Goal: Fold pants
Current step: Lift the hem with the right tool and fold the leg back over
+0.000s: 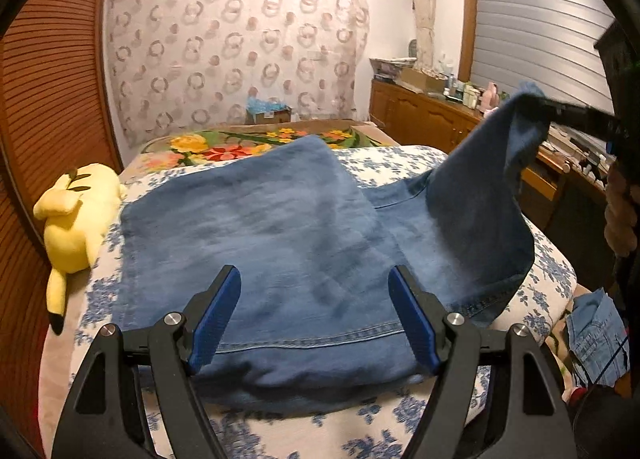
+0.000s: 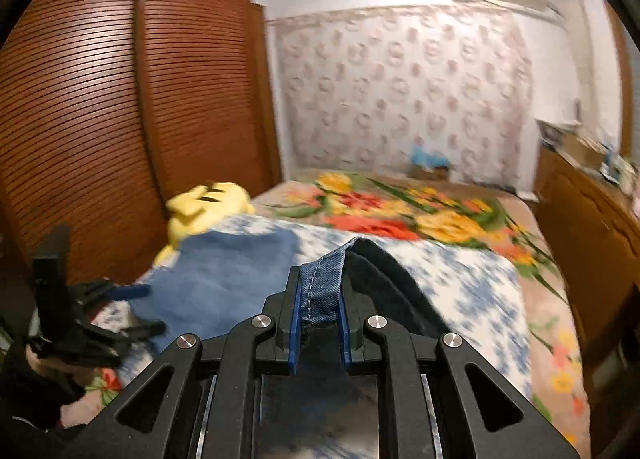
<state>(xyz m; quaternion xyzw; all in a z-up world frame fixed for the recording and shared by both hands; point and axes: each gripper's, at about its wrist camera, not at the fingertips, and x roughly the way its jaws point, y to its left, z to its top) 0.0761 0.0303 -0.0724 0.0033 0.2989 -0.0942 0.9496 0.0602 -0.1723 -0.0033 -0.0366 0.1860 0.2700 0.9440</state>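
Blue denim pants [image 1: 280, 235] lie partly folded on the bed's blue-flowered white quilt [image 1: 404, 167]. My left gripper [image 1: 314, 279] is open and empty, its blue pads just above the near hem of the pants. My right gripper [image 2: 320, 283] is shut on a hemmed edge of the pants [image 2: 322, 279] and holds it lifted off the bed. In the left wrist view that lifted part [image 1: 492, 163] rises to the right gripper [image 1: 538, 99] at the upper right. In the right wrist view the flat part of the pants [image 2: 236, 271] lies at the left, next to the left gripper [image 2: 132, 291].
A yellow plush toy [image 1: 76, 227] lies at the bed's left edge beside a slatted wooden wardrobe [image 1: 48, 99]. A floral blanket [image 2: 420, 215] covers the far bed. A wooden dresser [image 1: 420, 111] with clutter stands on the right. More denim [image 1: 596, 339] lies at the lower right.
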